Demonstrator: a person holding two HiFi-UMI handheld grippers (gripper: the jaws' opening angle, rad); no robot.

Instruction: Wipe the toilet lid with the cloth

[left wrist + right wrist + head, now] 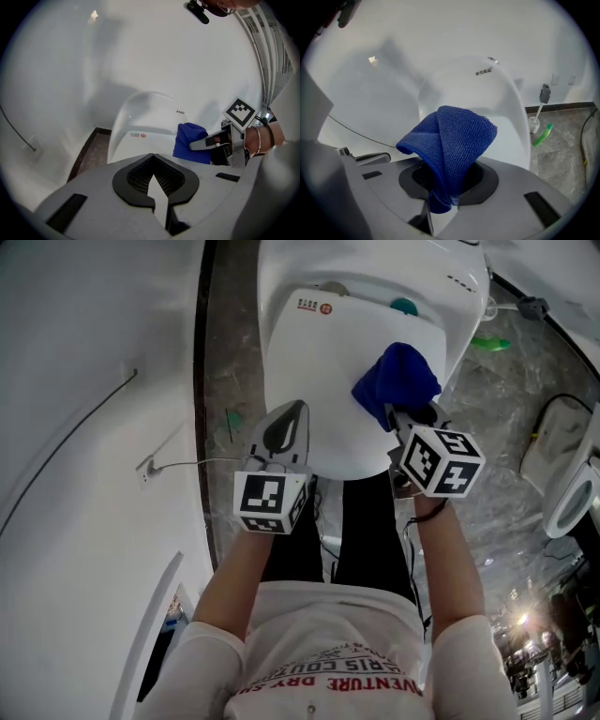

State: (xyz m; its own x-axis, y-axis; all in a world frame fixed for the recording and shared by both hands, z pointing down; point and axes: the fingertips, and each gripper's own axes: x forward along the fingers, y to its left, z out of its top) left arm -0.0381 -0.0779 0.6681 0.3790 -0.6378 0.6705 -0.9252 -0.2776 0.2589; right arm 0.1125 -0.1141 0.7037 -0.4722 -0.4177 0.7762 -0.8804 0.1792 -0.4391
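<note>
The white toilet lid (319, 381) is down, straight in front of me. My right gripper (401, 414) is shut on a bunched blue cloth (398, 381), held over the lid's right rear part. The cloth (454, 136) stands up out of the jaws in the right gripper view, with the lid (506, 140) behind it. I cannot tell whether the cloth touches the lid. My left gripper (290, 410) hovers over the lid's front left edge, shut and holding nothing. In the left gripper view the cloth (190, 140) and the right gripper (208, 142) show beyond the lid (140, 145).
A white wall (84, 427) with a thin cable runs close on the left. A green bottle (489, 343) and a toilet brush (536, 117) stand on the marble floor to the toilet's right. Another white fixture (574, 474) sits at far right. The person's legs stand against the bowl's front.
</note>
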